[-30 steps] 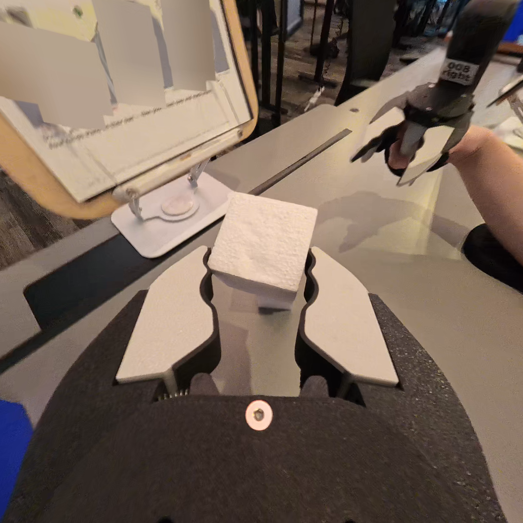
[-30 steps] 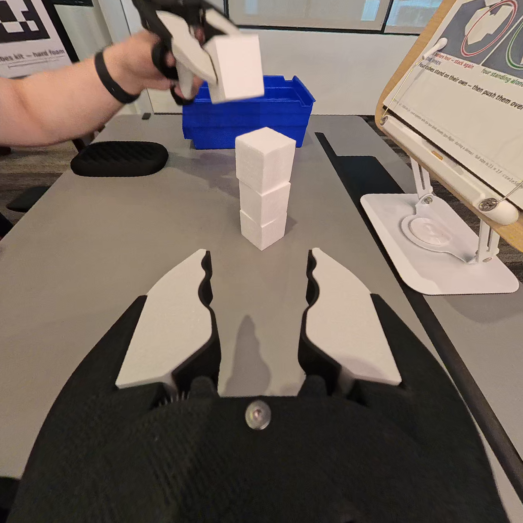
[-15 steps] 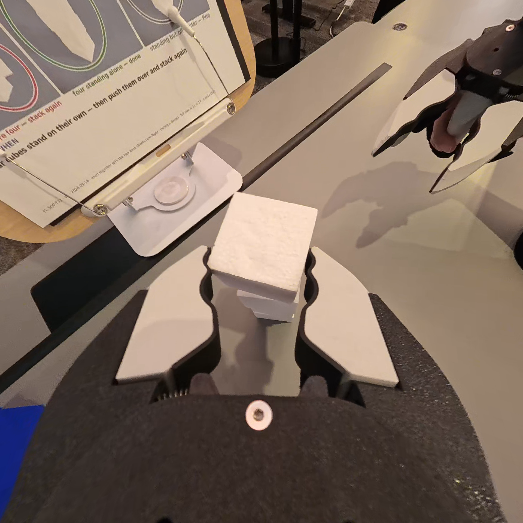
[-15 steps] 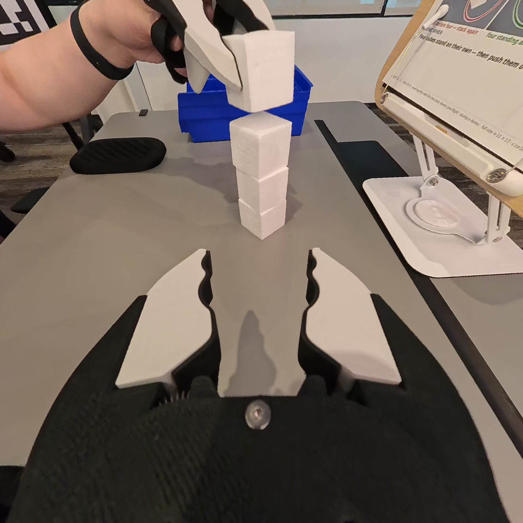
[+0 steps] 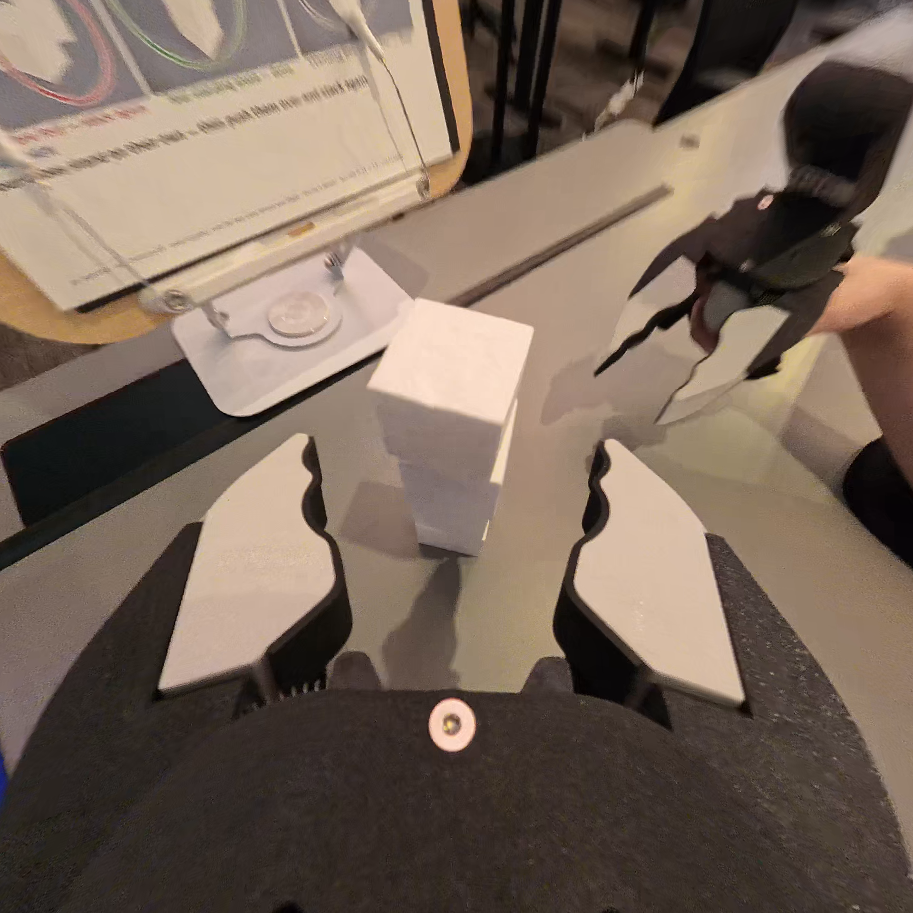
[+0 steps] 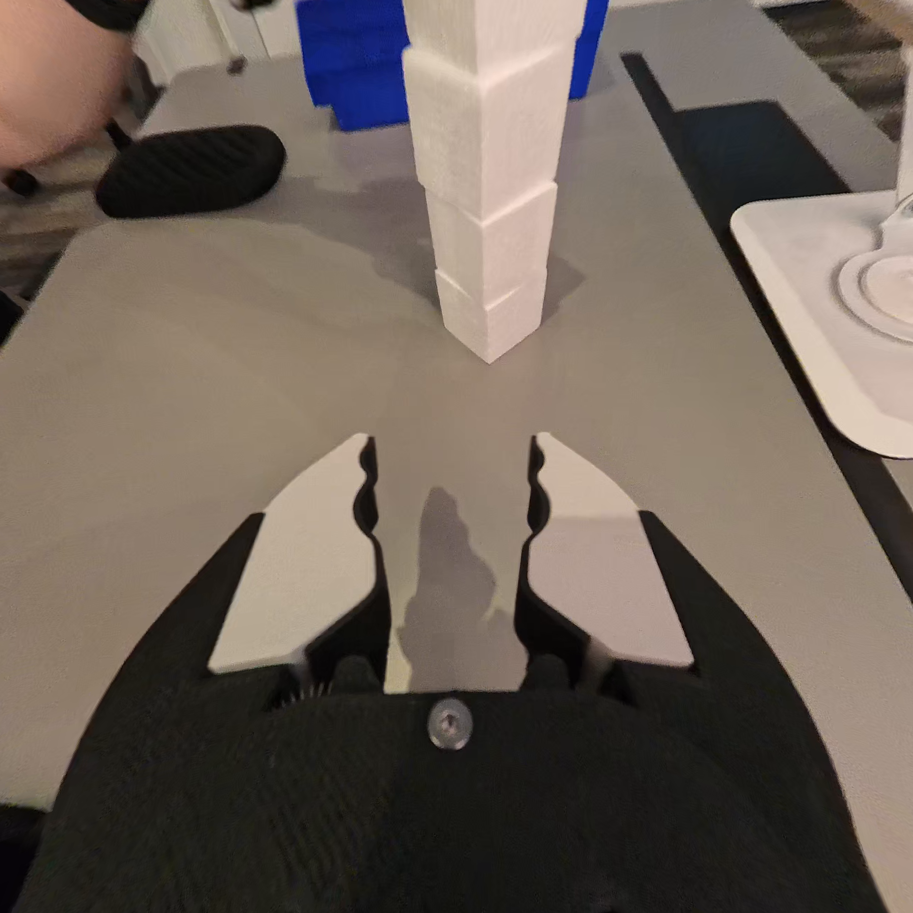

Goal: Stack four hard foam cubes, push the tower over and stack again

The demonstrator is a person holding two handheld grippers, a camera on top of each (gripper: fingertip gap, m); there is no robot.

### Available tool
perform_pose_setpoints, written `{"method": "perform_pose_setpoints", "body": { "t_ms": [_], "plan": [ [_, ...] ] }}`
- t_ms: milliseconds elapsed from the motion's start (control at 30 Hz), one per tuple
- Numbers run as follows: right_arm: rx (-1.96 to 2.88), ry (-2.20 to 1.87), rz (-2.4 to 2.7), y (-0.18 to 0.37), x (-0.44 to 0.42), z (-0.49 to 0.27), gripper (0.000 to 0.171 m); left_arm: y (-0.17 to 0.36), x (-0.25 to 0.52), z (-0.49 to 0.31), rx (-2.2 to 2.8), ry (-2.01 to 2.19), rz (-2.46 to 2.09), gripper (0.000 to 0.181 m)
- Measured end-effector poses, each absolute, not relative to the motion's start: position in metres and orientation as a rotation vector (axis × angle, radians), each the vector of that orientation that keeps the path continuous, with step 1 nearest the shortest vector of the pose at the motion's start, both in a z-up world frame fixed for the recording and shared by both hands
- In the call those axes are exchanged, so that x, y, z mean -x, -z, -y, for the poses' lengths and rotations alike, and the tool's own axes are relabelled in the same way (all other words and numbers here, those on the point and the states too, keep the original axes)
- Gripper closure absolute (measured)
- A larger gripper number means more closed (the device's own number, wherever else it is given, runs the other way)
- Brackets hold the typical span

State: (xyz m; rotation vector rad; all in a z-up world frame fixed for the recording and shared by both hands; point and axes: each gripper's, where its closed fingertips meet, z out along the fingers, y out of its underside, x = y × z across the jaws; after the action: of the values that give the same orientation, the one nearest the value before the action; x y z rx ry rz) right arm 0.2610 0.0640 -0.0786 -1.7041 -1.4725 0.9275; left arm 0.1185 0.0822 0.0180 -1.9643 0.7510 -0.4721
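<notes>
Foam tower point(image 5: 449, 430) stands free on counter point(image 6: 197, 370), layers slightly offset. Left hand-held gripper point(image 5: 452, 474) released; right hand-held gripper point(image 6: 452, 444) at its 6 o'clock released, empty. Risk: a stray brush topples it early.

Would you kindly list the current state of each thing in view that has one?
Foam tower: standing upright on the table, cubes slightly offset, touched by neither gripper.
Left gripper: open, empty.
Right gripper: open, empty.
Blue bin: behind the tower; contents not visible.
</notes>
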Motion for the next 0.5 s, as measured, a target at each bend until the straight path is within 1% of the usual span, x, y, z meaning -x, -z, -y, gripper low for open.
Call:
{"method": "perform_pose_setpoints", "body": {
  "t_ms": [33, 67, 100, 133, 200, 233, 267, 333, 400, 500],
  "plan": [
    [1.740, -0.896, 1.475, 0.083, -0.256, -0.069, 0.124, -0.022, -0.108, -0.080, 1.916, 0.468, -0.711, 0.081],
    [1.788, -0.862, 1.455, 0.085, -0.250, -0.076, 0.141, -0.025, -0.094, -0.080, 1.871, 0.431, -0.666, 0.084],
    [1.850, -0.824, 1.399, 0.086, -0.244, -0.086, 0.163, -0.027, -0.077, -0.084, 1.830, 0.372, -0.611, 0.087],
    [1.920, -0.786, 1.310, 0.085, -0.236, -0.098, 0.170, -0.028, -0.059, -0.088, 1.792, 0.324, -0.554, 0.092],
    [2.063, -0.679, 1.091, 0.083, -0.223, -0.121, 0.170, -0.023, -0.030, -0.095, 1.765, 0.329, -0.439, 0.105],
    [2.113, -0.616, 0.994, 0.083, -0.216, -0.128, 0.170, -0.017, -0.018, -0.097, 1.775, 0.380, -0.372, 0.114],
    [2.115, -0.587, 0.932, 0.079, -0.207, -0.130, 0.170, -0.011, -0.009, -0.098, 1.764, 0.445, -0.316, 0.120],
    [2.047, -0.543, 0.878, 0.070, -0.187, -0.131, 0.170, 0.004, 0.007, -0.101, 1.757, 0.485, -0.236, 0.125],
    [1.991, -0.444, 0.871, 0.066, -0.177, -0.137, 0.170, 0.020, 0.023, -0.105, 1.796, 0.406, -0.206, 0.130],
    [1.872, -0.414, 0.951, 0.062, -0.158, -0.137, 0.170, 0.023, 0.029, -0.105, 1.800, 0.420, -0.183, 0.130]
  ]
}}
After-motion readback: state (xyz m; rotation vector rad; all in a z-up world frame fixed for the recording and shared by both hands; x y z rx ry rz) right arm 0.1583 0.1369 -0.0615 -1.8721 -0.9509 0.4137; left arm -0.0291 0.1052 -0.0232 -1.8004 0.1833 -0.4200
